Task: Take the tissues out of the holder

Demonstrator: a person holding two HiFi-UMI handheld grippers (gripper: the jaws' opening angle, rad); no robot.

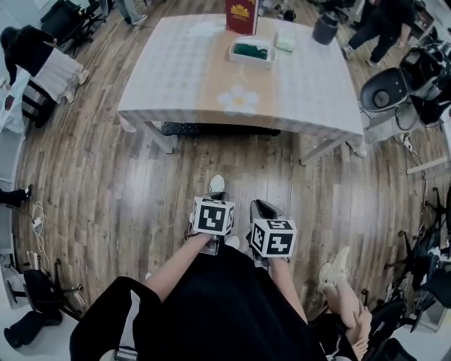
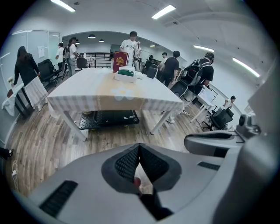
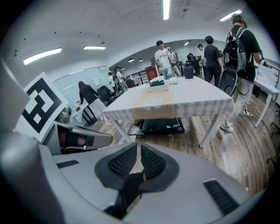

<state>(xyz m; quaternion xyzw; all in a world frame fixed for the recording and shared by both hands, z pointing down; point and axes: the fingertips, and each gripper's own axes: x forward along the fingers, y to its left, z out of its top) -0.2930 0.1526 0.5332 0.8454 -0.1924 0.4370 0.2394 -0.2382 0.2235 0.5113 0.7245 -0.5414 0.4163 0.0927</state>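
The person stands on the wood floor (image 1: 106,176) facing the near edge of the table (image 1: 190,77) and well apart from it, with both grippers held low in front of the body, side by side and just beside each other. The left gripper (image 2: 139,148) is clenched: its ribbed pads (image 2: 127,162) meet at the tips with nothing between them. The right gripper (image 3: 139,148) is clenched too, pads tip to tip and empty. Each carries its marker cube on top, the left cube (image 1: 213,216) next to the right cube (image 1: 273,237). The tissues (image 1: 251,50), a green pack, lie inside the white holder (image 1: 251,63), which sits near the far edge of the table at about its middle. A red stand (image 1: 242,17) is upright just behind the holder at the far edge. A pale packet (image 1: 285,41) lies just beside the holder toward the right edge, and a dark jug (image 1: 325,28) stands at the far right corner. A flower print (image 1: 238,99) shows on the checked cloth near the near edge, in line with the holder. A black platform (image 1: 211,129) sits on the floor under the table. People stand beyond the far edge and off the left edge.
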